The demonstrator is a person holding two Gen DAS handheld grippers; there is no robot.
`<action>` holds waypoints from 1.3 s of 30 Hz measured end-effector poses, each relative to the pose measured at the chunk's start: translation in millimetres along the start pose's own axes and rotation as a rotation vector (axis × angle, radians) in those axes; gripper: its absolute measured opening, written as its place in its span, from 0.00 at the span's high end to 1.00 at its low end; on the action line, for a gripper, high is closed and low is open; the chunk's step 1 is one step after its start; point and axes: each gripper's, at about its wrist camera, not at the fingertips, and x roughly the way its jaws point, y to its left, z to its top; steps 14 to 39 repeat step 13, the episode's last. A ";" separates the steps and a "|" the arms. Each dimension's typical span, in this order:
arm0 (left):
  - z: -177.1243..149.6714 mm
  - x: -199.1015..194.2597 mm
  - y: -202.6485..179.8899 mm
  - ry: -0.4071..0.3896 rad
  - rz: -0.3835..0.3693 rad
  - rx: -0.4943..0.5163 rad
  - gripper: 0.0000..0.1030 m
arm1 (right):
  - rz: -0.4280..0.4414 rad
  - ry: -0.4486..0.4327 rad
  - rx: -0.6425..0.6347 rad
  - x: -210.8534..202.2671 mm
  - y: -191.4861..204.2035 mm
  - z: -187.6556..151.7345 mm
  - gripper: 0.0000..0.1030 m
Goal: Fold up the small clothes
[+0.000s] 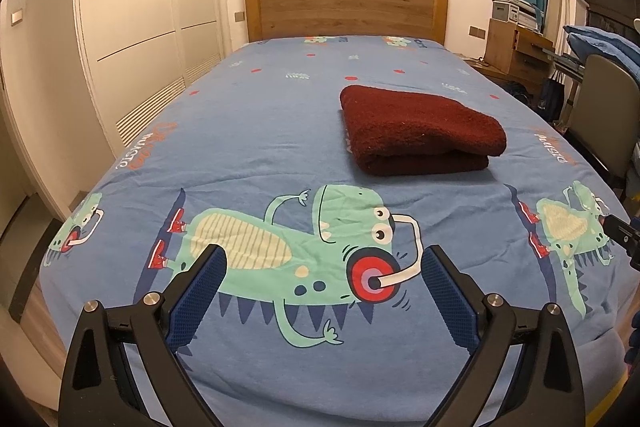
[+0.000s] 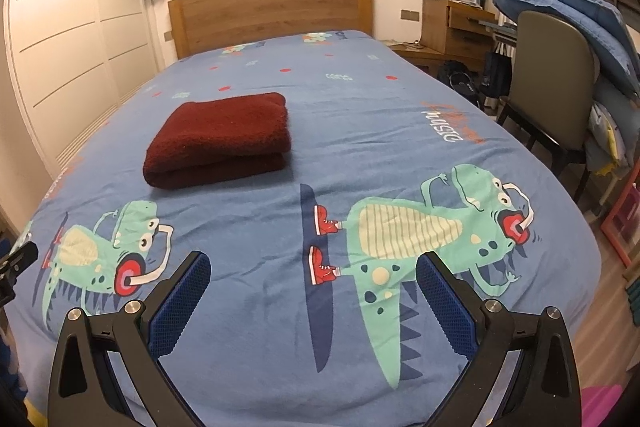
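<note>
Blue "music" bedsheet (image 1: 260,131), folded maroon towel (image 1: 420,131); left claw (image 1: 324,267), right claw (image 2: 312,273) wide, empty.

The blue dinosaur-print bedsheet (image 1: 248,155) lies open from nine to two o'clock; the only obstacle on it is a folded dark-red fleece cloth (image 1: 416,131) at one o'clock. A grey upholstered chair (image 2: 560,83) crowds the bed's edge at three o'clock.

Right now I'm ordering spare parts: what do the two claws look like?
Both match: the left claw and right claw have black angular plastic arms, silver round bolts at the joints, and blue cross-hatched textured pads inside each finger. No cables or markings show.
</note>
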 end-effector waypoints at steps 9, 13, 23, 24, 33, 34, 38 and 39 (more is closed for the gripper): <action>0.4 0.9 -1.8 0.003 0.003 0.002 0.07 | -0.005 0.001 0.008 -0.5 -4.3 -2.0 0.00; 0.8 1.9 -2.8 0.008 0.001 0.004 0.07 | -0.006 0.003 0.011 -0.5 -5.6 -2.7 0.00; 0.8 1.9 -2.8 0.008 0.001 0.004 0.07 | -0.006 0.003 0.011 -0.5 -5.6 -2.7 0.00; 0.8 1.9 -2.8 0.008 0.001 0.004 0.07 | -0.006 0.003 0.011 -0.5 -5.6 -2.7 0.00; 0.8 1.9 -2.8 0.008 0.001 0.004 0.07 | -0.006 0.003 0.011 -0.5 -5.6 -2.7 0.00; 0.8 1.9 -2.8 0.008 0.001 0.004 0.07 | -0.006 0.003 0.011 -0.5 -5.6 -2.7 0.00; 0.8 1.9 -2.8 0.008 0.001 0.004 0.07 | -0.006 0.003 0.011 -0.5 -5.6 -2.7 0.00; 0.8 1.9 -2.8 0.008 0.001 0.004 0.07 | -0.006 0.003 0.011 -0.5 -5.6 -2.7 0.00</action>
